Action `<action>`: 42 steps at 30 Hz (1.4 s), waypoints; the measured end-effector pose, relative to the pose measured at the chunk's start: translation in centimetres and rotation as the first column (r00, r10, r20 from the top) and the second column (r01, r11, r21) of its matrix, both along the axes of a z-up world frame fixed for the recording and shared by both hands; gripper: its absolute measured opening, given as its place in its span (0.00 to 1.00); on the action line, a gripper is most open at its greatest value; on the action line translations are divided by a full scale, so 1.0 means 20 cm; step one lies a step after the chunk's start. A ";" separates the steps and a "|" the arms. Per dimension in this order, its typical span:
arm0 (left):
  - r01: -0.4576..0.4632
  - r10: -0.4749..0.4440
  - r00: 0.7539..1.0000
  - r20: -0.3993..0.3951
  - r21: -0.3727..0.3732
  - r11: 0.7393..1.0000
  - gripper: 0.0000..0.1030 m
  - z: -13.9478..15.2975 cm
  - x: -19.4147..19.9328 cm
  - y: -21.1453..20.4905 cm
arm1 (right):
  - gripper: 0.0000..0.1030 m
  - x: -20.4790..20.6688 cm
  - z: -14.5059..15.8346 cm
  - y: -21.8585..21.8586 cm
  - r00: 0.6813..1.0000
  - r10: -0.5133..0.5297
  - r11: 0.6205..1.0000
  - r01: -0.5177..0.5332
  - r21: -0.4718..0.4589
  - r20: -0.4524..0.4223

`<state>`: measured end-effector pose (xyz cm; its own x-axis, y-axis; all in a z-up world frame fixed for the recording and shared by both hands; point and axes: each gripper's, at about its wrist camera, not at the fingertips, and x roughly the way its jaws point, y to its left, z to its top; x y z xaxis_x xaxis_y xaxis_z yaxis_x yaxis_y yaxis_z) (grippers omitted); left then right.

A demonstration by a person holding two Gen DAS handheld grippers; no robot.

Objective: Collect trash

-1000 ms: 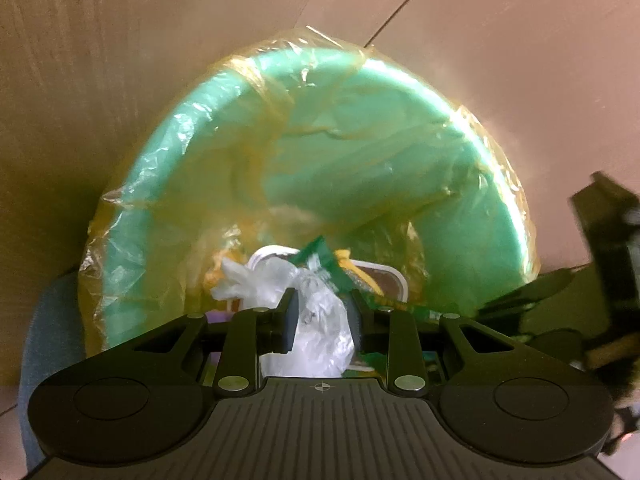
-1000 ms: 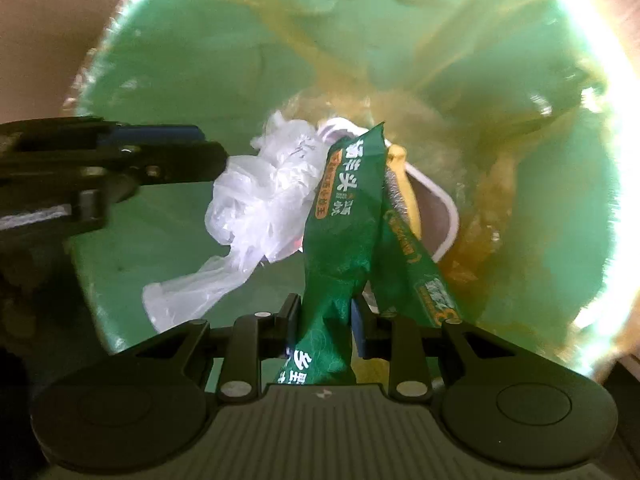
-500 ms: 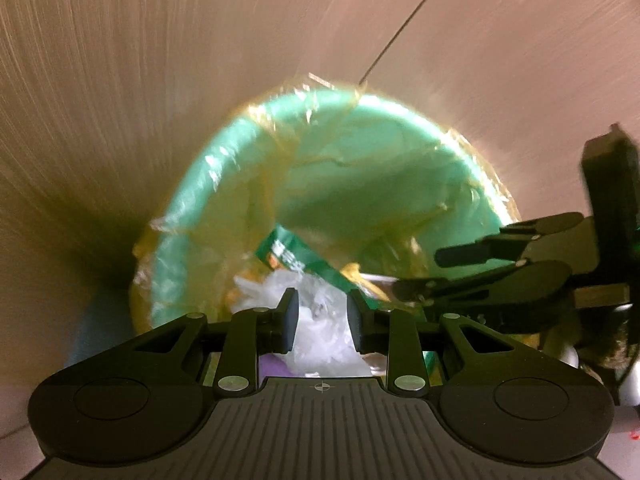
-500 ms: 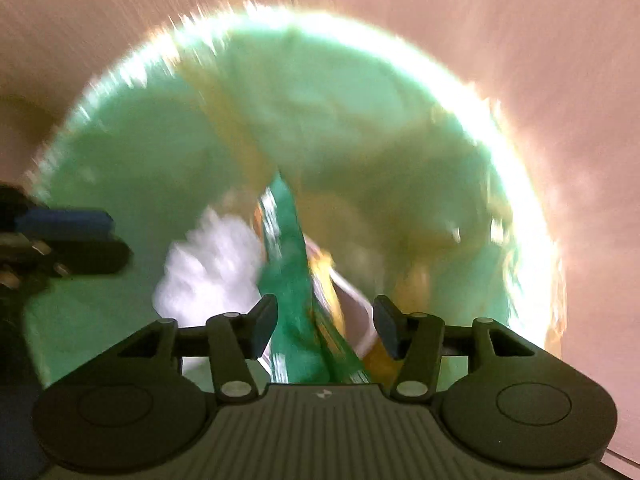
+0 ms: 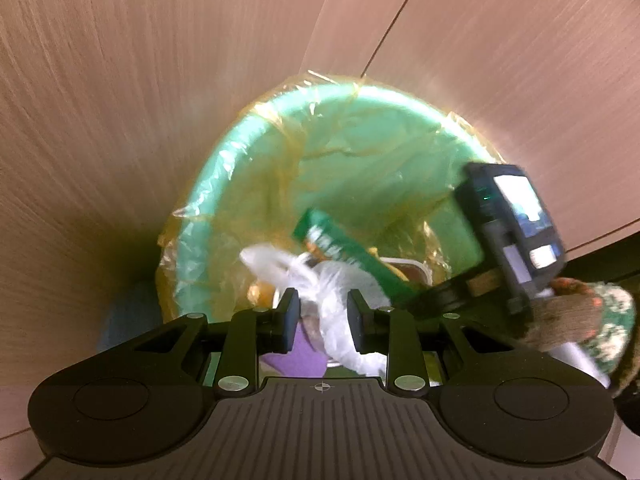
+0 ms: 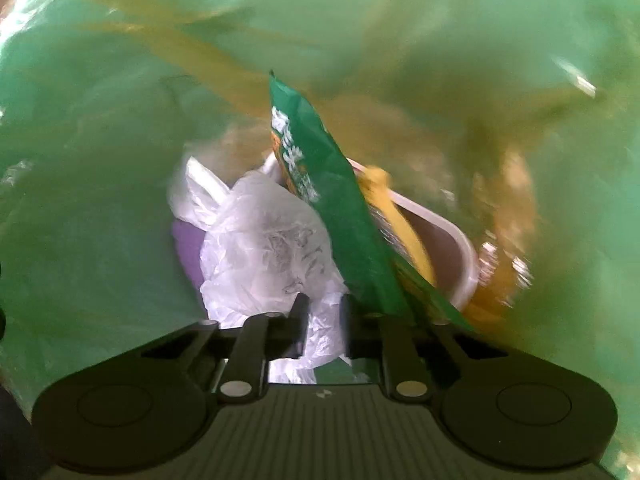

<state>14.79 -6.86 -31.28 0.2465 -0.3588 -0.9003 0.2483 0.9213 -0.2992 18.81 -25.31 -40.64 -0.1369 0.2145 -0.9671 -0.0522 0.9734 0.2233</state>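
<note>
Inside the green bin (image 5: 224, 168), lined with a yellowish bag (image 5: 280, 120), we see the trash piled at the bottom: a crumpled white plastic bag (image 6: 264, 248), a green wrapper (image 6: 336, 208) leaning upright against it, a white-rimmed tray (image 6: 460, 248) to its right and a purple piece (image 6: 188, 244) beneath; our left gripper (image 5: 319, 322) hangs above the rim with its jaws partly spread, nothing pressed between them, the white bag only showing through the gap; our right gripper (image 6: 323, 328) reaches down into the bin, its jaws closing; the white plastic seems to lie between them, though blur keeps us from saying the pads press it; the green wrapper stands free just beside the right finger; our gloved right hand (image 5: 568, 316) shows in the left view.
</note>
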 end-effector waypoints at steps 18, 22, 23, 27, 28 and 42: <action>-0.037 0.036 0.999 -0.031 -0.013 0.999 0.29 -0.04 0.00 0.02 | 0.32 -0.04 0.05 0.02 0.988 0.079 0.995 -0.070 -0.069 0.133; -0.039 0.038 0.999 -0.036 -0.021 0.999 0.29 -0.05 0.00 0.01 | 0.06 -0.07 0.19 -0.03 0.993 0.059 0.996 -0.065 0.055 0.103; -0.037 0.036 0.999 -0.037 -0.024 0.999 0.29 -0.05 0.00 0.00 | 0.05 -0.07 0.24 -0.06 0.995 0.043 0.994 -0.051 0.095 0.088; -0.019 0.018 0.999 -0.042 -0.029 0.999 0.29 -0.05 -0.01 -0.02 | 0.02 -0.10 0.37 -0.15 0.999 -0.005 0.986 -0.004 0.166 0.054; -0.013 0.012 0.999 -0.041 -0.028 1.000 0.29 -0.05 -0.02 -0.03 | 0.02 -0.10 0.38 -0.16 0.999 -0.004 0.988 -0.003 0.154 0.043; 0.018 -0.004 0.986 0.166 -0.083 0.996 0.29 0.33 -0.15 -0.06 | 0.09 -0.35 0.59 -0.12 0.946 -0.052 0.998 0.039 0.048 0.319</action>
